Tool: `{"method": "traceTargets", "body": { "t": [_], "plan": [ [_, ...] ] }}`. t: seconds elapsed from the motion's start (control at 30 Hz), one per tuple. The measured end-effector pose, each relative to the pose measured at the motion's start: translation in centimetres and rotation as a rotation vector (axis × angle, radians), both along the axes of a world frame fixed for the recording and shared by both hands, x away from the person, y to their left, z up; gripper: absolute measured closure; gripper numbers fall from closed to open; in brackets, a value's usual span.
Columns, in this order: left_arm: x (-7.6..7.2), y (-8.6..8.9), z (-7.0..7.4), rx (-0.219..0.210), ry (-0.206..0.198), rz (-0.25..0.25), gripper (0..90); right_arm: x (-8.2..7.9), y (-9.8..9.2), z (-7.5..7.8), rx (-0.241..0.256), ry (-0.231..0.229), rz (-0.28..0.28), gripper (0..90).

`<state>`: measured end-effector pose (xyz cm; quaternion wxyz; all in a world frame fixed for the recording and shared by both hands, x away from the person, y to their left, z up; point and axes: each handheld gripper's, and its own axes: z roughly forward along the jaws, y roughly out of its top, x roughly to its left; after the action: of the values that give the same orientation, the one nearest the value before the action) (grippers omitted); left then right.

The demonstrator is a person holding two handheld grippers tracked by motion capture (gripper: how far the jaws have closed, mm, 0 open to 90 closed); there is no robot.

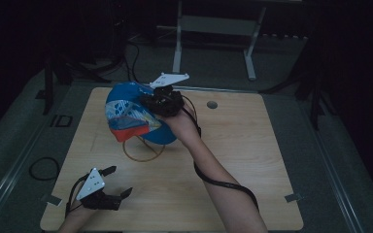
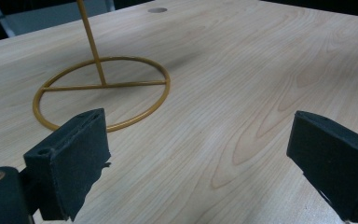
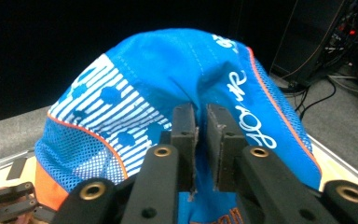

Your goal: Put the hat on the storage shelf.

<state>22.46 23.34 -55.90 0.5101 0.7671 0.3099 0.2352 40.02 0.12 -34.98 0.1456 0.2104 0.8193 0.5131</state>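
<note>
Pinching the blue cap [image 1: 136, 116] by a fold, your right fingers [image 3: 200, 135] hold it over the gold wire stand [image 2: 103, 88] at bench twelve o'clock; thin fabric may slip. Left fingers [image 2: 81, 154], seven o'clock, gape empty.

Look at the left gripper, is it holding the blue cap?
No, the left gripper has its fingers wide open over bare table, while the right gripper pinches the blue cap.
</note>
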Motion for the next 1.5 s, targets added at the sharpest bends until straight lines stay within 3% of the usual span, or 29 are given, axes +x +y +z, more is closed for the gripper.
{"method": "traceTargets", "body": {
  "t": [0.47, 0.57, 1.03, 1.5],
  "plan": [
    [0.0, 0.0, -0.1, -0.002, 0.005, -0.001, 5.8, -0.3, -1.1, -0.9, 0.023, 0.015, 0.012, 70.2],
    [0.0, 0.0, -0.1, -0.002, 0.006, -0.002, 5.8, -0.7, -1.4, -0.8, 0.029, -0.003, 0.009, 67.9],
    [0.1, -0.1, -0.2, -0.005, 0.014, -0.008, 5.8, -0.8, -2.0, -1.1, 0.027, 0.005, 0.013, 65.1],
    [0.1, -0.1, -0.3, -0.010, 0.016, -0.013, 5.8, -1.2, 0.0, -1.6, -0.014, -0.001, 0.033, 62.9]
  ]
}}
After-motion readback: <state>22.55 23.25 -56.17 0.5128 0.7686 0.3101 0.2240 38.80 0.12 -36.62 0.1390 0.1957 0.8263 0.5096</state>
